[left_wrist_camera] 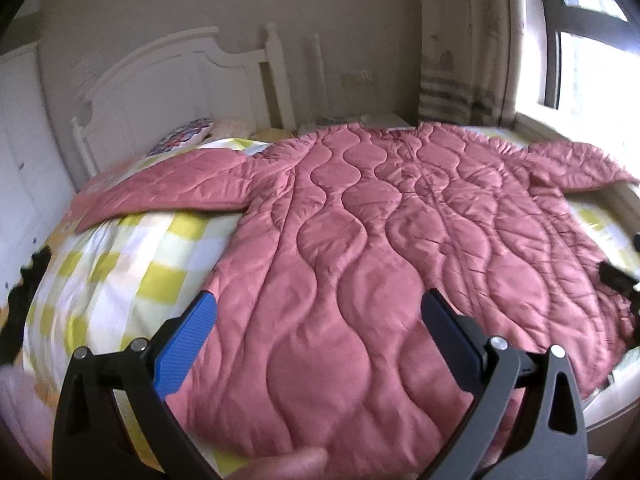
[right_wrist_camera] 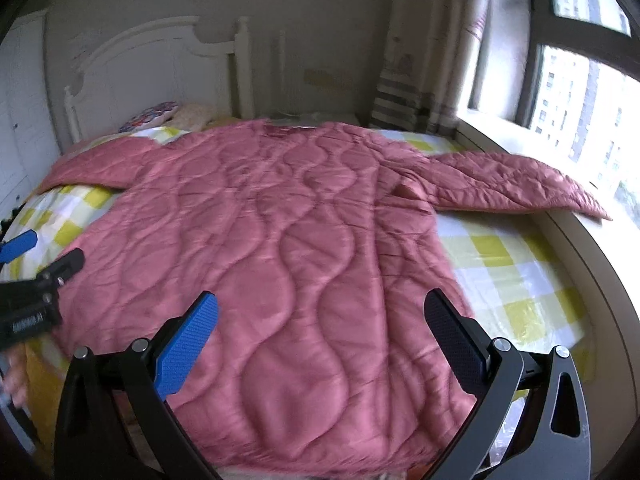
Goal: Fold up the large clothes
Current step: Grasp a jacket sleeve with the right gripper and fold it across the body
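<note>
wardrobe: white doors, far left, beside the bed.
headboard: white, arched, against the back wall.
pillow: patterned, at the head of the bed, just left of the coat's collar end.
sheet: yellow-and-white check, covers the bed under the coat.
coat: pink quilted, wavy stitching, spread flat on the sheet, collar toward the headboard, hem toward the cameras.
left sleeve: stretched out flat across the sheet toward the wardrobe.
left gripper: above the coat's hem, left of centre; fingers wide apart, holding nothing, blue pad over the coat's left edge.
thumb: blurred, bottom of the left wrist view, probably the person's hand on the handle.
right gripper: above the hem, right of centre; fingers wide apart, nothing between them, not touching the fabric.
right sleeve: stretched out, cuff lying over the bed edge onto the window ledge.
curtain: striped, hangs at the corner by the window.
window: dark frame, far right, buildings outside.
</note>
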### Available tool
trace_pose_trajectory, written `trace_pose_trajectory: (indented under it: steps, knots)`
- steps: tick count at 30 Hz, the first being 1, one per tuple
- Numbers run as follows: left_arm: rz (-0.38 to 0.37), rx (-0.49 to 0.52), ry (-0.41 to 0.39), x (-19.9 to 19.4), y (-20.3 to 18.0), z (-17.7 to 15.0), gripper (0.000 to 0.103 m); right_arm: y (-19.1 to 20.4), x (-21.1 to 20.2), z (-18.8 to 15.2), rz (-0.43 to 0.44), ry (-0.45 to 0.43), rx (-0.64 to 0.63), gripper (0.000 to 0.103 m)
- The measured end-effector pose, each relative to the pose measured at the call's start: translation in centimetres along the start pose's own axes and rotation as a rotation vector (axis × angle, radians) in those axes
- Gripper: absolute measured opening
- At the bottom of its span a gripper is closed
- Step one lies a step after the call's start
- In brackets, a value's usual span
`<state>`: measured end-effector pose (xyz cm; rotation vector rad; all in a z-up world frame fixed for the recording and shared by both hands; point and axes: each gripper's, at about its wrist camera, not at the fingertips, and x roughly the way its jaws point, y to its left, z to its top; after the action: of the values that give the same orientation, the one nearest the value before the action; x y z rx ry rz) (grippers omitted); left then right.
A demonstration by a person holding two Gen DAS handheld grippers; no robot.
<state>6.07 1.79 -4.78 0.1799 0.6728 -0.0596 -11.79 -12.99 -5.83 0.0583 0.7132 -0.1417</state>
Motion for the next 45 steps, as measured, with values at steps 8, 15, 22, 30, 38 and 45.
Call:
trace_pose_trajectory:
  steps: [8, 15, 22, 30, 38, 45]
  knots:
    - [0.021, 0.119, 0.148, 14.0, 4.3, 4.2, 0.101, -8.6, 6.3, -2.1, -0.076, 0.184, 0.219, 0.099]
    - [-0.037, 0.096, 0.161, 17.4, 6.7, 4.8, 0.101, -10.5, 7.5, 1.5, -0.055, 0.105, 0.222, 0.099]
    - [-0.105, 0.090, 0.177, 18.2, 6.0, 4.4, 0.101, -22.6, 12.2, 7.7, -0.171, 0.018, 0.662, 0.099]
    - [-0.188, -0.021, 0.230, 19.4, 7.5, 4.1, 0.101, -30.0, 15.4, 9.8, -0.268, -0.153, 0.900, 0.027]
    - [-0.189, -0.022, 0.229, 19.5, 7.7, 4.1, 0.101, -18.6, 14.4, 18.9, -0.406, -0.344, 0.341, 0.014]
    - [-0.194, -0.030, 0.231, 19.5, 7.7, 4.1, 0.101, 2.5, 21.3, 16.7, -0.308, -0.156, -0.526, 0.034]
